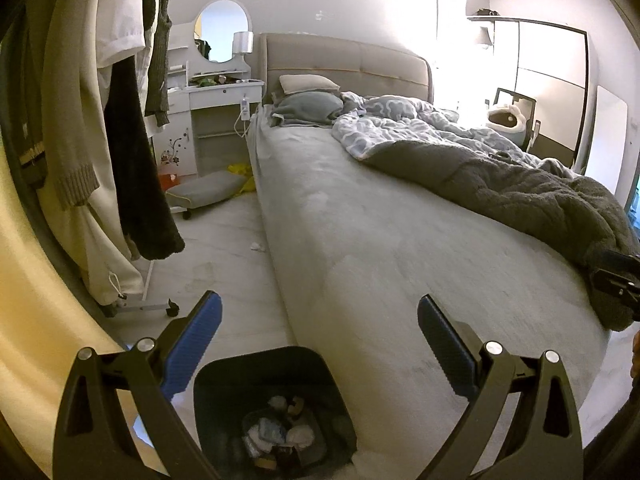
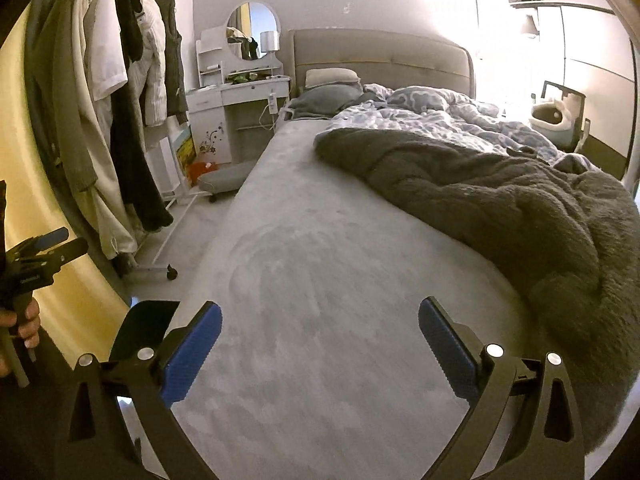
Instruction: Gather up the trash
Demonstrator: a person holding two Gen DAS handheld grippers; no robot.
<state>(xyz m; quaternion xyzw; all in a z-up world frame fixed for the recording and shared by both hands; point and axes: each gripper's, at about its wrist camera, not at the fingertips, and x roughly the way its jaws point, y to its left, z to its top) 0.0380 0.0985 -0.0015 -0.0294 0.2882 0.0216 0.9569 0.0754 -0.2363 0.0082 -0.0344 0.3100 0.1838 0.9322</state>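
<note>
Both grippers are held at the foot of the bed, pointing up its length toward the headboard. The left gripper has its blue fingers spread wide with nothing between them. Right below it, on the floor beside the corner of the bed, stands a dark trash bin with crumpled paper and scraps already lying in its bottom. Farther up the floor, close against the side of the bed, lies a small white crumpled scrap.

The right gripper hangs over the bare grey mattress, its fingers likewise wide apart and empty. From its side the left gripper and the hand holding it show at the far left edge, with the bin's dark rim just beyond the left finger.

A dark fuzzy blanket and a blue patterned quilt are bunched on the bed's right half. A clothes rack stands along the left, and a white dressing table with a round mirror sits by the headboard.
</note>
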